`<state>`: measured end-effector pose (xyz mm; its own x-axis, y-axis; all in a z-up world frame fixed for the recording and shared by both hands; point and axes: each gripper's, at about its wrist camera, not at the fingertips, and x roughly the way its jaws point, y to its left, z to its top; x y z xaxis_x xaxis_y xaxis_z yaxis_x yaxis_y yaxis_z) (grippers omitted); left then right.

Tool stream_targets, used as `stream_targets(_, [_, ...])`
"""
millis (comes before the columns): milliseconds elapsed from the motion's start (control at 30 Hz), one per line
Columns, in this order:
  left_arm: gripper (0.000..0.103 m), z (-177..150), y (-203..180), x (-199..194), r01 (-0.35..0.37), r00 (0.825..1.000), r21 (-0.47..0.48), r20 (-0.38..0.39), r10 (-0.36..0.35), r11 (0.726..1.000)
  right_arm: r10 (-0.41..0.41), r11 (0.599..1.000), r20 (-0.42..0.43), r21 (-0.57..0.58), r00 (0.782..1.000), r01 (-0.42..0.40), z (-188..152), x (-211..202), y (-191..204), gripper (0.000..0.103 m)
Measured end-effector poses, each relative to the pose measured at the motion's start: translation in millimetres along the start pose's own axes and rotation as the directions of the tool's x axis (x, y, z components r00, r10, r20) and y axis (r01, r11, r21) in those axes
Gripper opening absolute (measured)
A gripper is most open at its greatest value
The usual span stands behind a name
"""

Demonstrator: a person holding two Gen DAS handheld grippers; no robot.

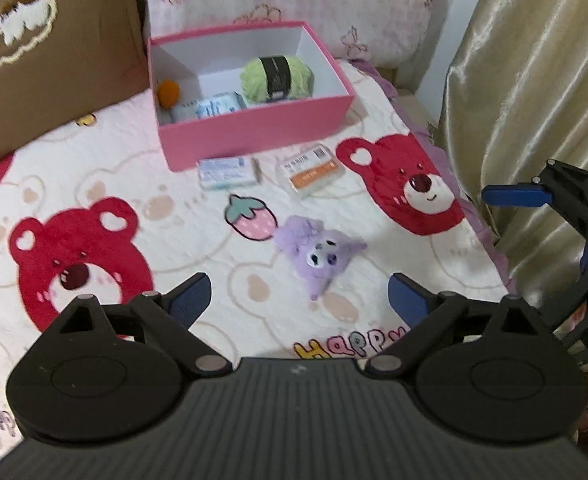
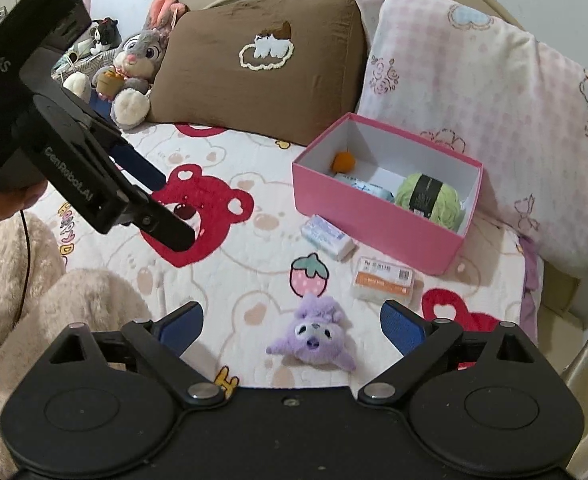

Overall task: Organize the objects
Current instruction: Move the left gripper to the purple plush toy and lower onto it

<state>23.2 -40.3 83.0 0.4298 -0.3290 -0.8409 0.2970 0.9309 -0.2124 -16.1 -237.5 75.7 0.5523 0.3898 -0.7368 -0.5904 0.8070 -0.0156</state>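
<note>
An open pink box (image 1: pixel 254 128) (image 2: pixel 373 212) on the bed holds a green yarn ball (image 1: pixel 278 76) (image 2: pixel 427 196), an orange ball (image 1: pixel 168 90) (image 2: pixel 342 161) and a tissue pack (image 1: pixel 210 110) (image 2: pixel 367 189). In front of the box lie a second tissue pack (image 1: pixel 228 172) (image 2: pixel 327 237), an orange-labelled pack (image 1: pixel 311 172) (image 2: pixel 383 279) and a purple plush toy (image 1: pixel 319 254) (image 2: pixel 313 338). My left gripper (image 1: pixel 297 292) (image 2: pixel 174 208) is open and holds nothing, with the plush just beyond its fingers. My right gripper (image 2: pixel 292 312) is open too, the plush lying between its fingertips, untouched.
The bear-print bedspread (image 1: pixel 94 184) (image 2: pixel 234 280) carries everything. A brown pillow (image 1: pixel 54 60) (image 2: pixel 262 76) and a pink pillow (image 1: pixel 294 0) (image 2: pixel 473 100) stand behind the box. A grey rabbit plush (image 2: pixel 134 76) sits far left. A gold curtain (image 1: pixel 533 80) hangs on the right.
</note>
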Motion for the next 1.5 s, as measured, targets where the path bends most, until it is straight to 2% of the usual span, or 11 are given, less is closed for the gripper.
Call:
stream_targets(300, [0.096, -13.8, -19.9, 31.8, 0.027, 0.999, 0.078, 0.021, -0.029, 0.997, 0.000, 0.998, 0.043, 0.057, 0.999, -0.002, -30.9, 19.6, -2.1, 0.097])
stream_targets(500, [0.096, -5.7, -16.5, 51.5, 0.013, 0.997, 0.111, 0.068, -0.020, 0.994, 0.020, 0.986, 0.060, 0.166, 0.998, -0.029, -47.4, 38.1, -4.9, 0.097])
stream_targets(667, [0.096, 2.9, -6.1, 79.4, 0.031, 0.998, 0.112, 0.042, -0.036, 0.993, 0.016, 0.959, 0.059, 0.283, 0.998, -0.032, -60.5, 57.3, -13.2, 0.097])
stream_targets(800, [0.095, 14.1, -1.3, 110.0, 0.008, 1.000, 0.139, 0.017, -0.011, 0.990, 0.059, 0.919, 0.038, 0.388, 0.998, -0.070, -69.0, 81.2, -21.9, 0.097])
stream_targets(900, [0.094, 22.5, 5.4, 138.6, 0.042, 0.998, 0.098, -0.059, -0.036, 0.994, 0.074, 0.899, 0.036, 0.431, 0.997, -0.082, -73.6, 98.3, -22.8, 0.097])
stream_targets(1067, [0.092, 27.7, 5.8, 177.2, 0.026, 0.995, 0.100, -0.097, -0.016, 0.995, 0.086, 0.877, 0.009, 0.474, 0.996, -0.079, -77.9, 127.5, -21.8, 0.097])
stream_targets(1133, [0.091, 28.5, 6.4, 191.4, 0.035, 0.994, 0.088, -0.102, -0.026, 0.996, 0.091, 0.864, -0.002, 0.497, 0.996, -0.078, -79.4, 138.0, -23.8, 0.097])
stream_targets(1300, [0.090, 28.3, 13.2, 214.4, 0.042, 0.997, 0.055, -0.073, -0.038, 0.998, 0.084, 0.794, 0.005, 0.604, 0.996, -0.070, -85.0, 162.5, -35.7, 0.097])
stream_targets(1400, [0.082, 22.4, 20.8, 226.6, 0.078, 0.995, 0.010, -0.068, -0.077, 0.997, 0.051, 0.778, -0.003, 0.627, 0.999, -0.038, -89.1, 173.8, -39.1, 0.097])
stream_targets(1433, [0.076, 19.5, 23.1, 230.5, 0.093, 0.993, -0.003, -0.072, -0.093, 0.996, 0.047, 0.776, -0.001, 0.629, 0.999, -0.036, -90.5, 176.1, -38.7, 0.095])
stream_targets(1500, [0.069, 12.1, 28.9, 239.5, 0.132, 0.986, -0.051, -0.096, -0.136, 0.990, 0.021, 0.790, -0.019, 0.613, 1.000, -0.004, -91.6, 181.0, -36.1, 0.080])
